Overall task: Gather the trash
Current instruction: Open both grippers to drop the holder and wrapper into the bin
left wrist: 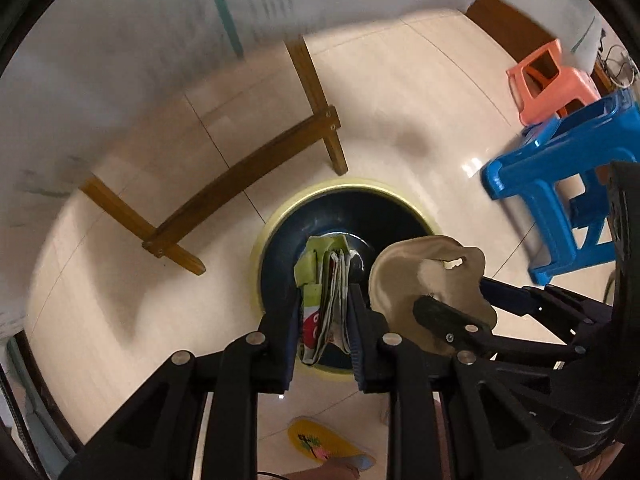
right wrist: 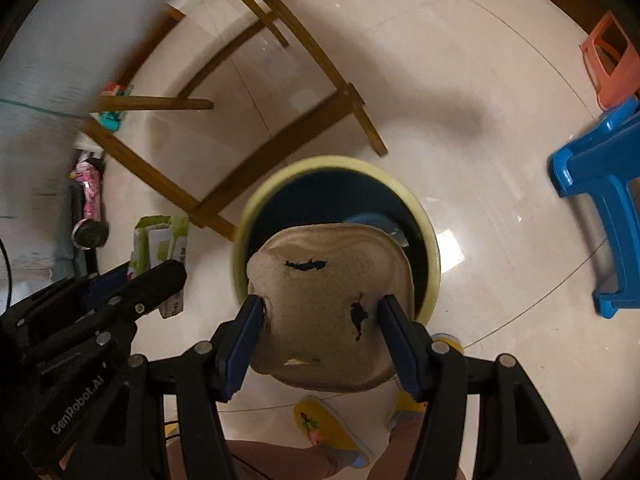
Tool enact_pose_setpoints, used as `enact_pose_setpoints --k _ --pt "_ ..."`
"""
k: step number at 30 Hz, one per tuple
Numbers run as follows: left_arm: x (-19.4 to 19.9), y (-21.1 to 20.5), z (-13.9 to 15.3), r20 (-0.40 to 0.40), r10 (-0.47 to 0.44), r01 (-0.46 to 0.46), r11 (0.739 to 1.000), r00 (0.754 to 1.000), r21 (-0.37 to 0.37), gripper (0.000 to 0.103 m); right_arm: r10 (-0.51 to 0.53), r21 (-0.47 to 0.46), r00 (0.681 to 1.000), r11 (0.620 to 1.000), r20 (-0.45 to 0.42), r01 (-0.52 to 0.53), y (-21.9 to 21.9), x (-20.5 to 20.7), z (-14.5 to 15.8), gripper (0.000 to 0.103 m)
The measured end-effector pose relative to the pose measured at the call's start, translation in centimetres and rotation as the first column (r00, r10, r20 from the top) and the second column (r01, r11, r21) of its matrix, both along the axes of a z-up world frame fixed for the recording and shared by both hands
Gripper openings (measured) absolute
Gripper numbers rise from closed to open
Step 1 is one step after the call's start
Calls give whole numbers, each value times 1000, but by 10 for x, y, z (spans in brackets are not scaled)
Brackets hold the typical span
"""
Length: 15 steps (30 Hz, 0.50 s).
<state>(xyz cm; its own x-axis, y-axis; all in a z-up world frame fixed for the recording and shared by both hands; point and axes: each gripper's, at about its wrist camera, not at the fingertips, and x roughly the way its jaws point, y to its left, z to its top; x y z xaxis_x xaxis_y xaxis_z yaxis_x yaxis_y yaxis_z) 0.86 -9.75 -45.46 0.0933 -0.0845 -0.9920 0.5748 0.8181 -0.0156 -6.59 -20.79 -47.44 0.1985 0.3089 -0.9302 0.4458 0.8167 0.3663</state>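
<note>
My left gripper (left wrist: 324, 320) clamps a folded wrapper (left wrist: 326, 300) over the bin (left wrist: 276, 220); its print is unreadable. At three o'clock, my right gripper (right wrist: 320, 336) pinches a torn pulp tray (right wrist: 328, 300), hiding the bin's floor.

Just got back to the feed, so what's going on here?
A person is binning trash with two tools. The left hand-held gripper is shut on a folded wrapper, and the right hand-held gripper is shut on a torn brown pulp tray. Both are held over the open bin on the floor, nothing dropped yet.
</note>
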Motion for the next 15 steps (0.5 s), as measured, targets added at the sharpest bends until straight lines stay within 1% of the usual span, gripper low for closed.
enact_pose_setpoints --k 1,4,7,9,10,12,14,15 --pt "1 0 -7 -4 -6 6 1000 1000 -4 21 -8 6 1000 1000 -10 8 0 0 -9 61" --pt "4 -1 -19 -7 -24 23 1000 1000 -15 24 -23 14 999 1000 -28 24 2 0 -22 62" --pt "4 -1 -27 10 -41 41 999 999 -20 33 -55 28 997 998 -45 57 -1 -1 -33 62" --pt "7 1 -31 12 -40 41 999 999 -20 46 -79 43 995 996 -52 82 -4 -4 -39 62" --pt "9 2 -33 6 -38 38 999 999 -14 50 -91 55 994 994 -54 94 -6 -6 -41 62" --pt "13 4 -33 9 -25 25 1000 1000 -17 65 -117 78 992 990 -45 121 -9 -10 -45 62" --pt "16 7 -33 21 -15 15 1000 1000 -20 71 -135 92 990 986 -32 137 -11 -11 -44 64" --pt "17 9 -31 24 -8 9 1000 1000 -28 74 -136 92 990 986 -27 138 -12 -11 -44 68"
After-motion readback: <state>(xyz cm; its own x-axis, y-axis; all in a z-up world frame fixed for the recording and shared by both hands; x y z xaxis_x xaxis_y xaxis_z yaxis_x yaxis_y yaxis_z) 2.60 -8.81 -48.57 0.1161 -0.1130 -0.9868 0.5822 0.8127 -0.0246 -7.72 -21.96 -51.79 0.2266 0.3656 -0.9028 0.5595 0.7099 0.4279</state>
